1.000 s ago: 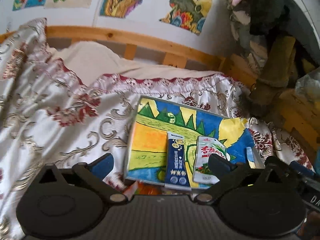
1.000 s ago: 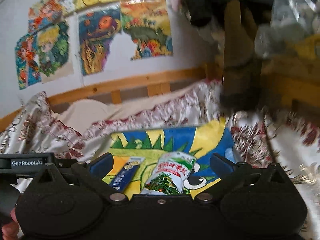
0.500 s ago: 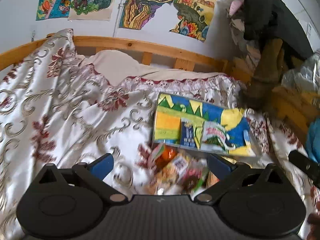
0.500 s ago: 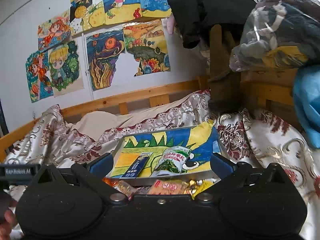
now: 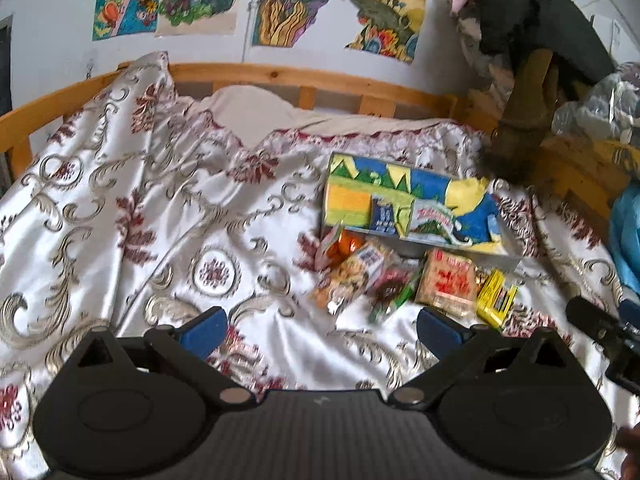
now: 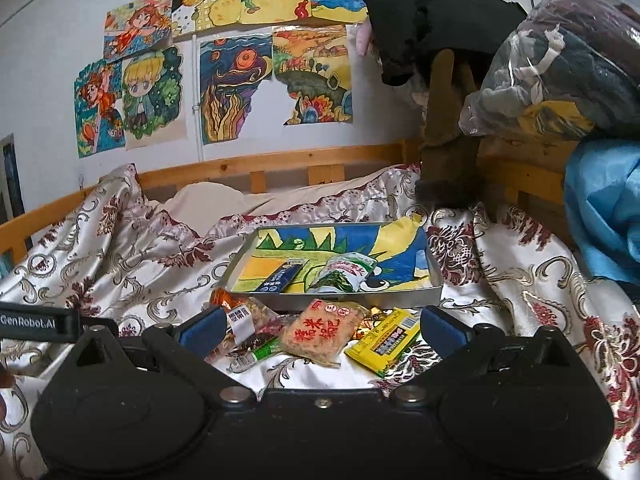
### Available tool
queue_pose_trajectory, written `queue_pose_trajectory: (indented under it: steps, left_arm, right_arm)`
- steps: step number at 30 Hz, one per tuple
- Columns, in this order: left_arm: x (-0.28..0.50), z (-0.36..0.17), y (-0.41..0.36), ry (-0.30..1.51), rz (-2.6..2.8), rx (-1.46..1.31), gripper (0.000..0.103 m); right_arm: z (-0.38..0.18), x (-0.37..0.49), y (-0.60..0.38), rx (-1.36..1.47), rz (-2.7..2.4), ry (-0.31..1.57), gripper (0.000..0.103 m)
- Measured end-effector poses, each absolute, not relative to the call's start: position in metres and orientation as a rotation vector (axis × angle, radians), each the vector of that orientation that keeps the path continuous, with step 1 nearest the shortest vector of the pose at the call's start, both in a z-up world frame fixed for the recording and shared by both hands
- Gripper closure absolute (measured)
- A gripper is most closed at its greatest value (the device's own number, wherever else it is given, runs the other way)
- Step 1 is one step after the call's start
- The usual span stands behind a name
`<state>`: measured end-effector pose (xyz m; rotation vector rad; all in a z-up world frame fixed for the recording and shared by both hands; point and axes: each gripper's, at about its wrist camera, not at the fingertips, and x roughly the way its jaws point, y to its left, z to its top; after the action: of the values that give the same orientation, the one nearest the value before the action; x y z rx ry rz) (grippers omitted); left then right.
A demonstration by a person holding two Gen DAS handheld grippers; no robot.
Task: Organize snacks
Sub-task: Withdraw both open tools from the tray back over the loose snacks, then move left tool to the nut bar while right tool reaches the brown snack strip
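Note:
A shallow tray (image 6: 434, 280) lined with a bright drawing lies on the bed; it also shows in the left wrist view (image 5: 348, 204). In it lie a dark blue packet (image 6: 280, 278) and a green-and-white pouch (image 6: 344, 272). In front of the tray is a loose pile of snacks: an orange rice-cracker pack (image 6: 320, 330), a yellow packet (image 6: 384, 340), an orange bag (image 5: 344, 246) and several others. My left gripper (image 5: 320, 326) is open and empty, held back over the bedspread. My right gripper (image 6: 320, 330) is open and empty, just short of the pile.
A white satin bedspread (image 5: 140, 220) with red and gold patterns covers the bed. A wooden bed rail (image 6: 280, 164) runs along the back. Bagged clothes (image 6: 560, 72) and a blue bag (image 6: 604, 212) are stacked at the right. Drawings hang on the wall.
Both grippers have pulled back and up from the tray. The snack pile in front of the tray has come into view. The packets in the tray have not moved.

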<state>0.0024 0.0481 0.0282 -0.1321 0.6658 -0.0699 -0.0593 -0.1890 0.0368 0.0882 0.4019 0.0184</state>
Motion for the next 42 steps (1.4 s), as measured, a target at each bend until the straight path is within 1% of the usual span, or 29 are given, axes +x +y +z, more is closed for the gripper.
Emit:
queue_pose_trajectory:
  steps: [7, 20, 29, 36, 42]
  left_arm:
    - [-0.006, 0.025, 0.046, 0.687, -0.072, -0.110, 0.000]
    - [0.009, 0.014, 0.040, 0.778, -0.006, -0.029, 0.000]
    - [0.037, 0.011, 0.051, 0.869, -0.087, -0.092, 0.000]
    - [0.062, 0.007, 0.059, 0.890, -0.125, -0.107, 0.000]
    - [0.095, 0.001, 0.058, 0.866, -0.153, -0.002, 0.000]
  right_arm:
    - [0.030, -0.061, -0.190, 0.088, 0.014, 0.440, 0.001]
    - [0.020, -0.051, -0.190, 0.104, 0.020, 0.492, 0.001]
    - [0.017, -0.043, -0.193, 0.112, 0.043, 0.532, 0.001]
    - [0.016, -0.031, -0.188, 0.065, 0.065, 0.508, 0.001]
    - [0.006, -0.013, -0.178, 0.014, 0.094, 0.472, 0.001]
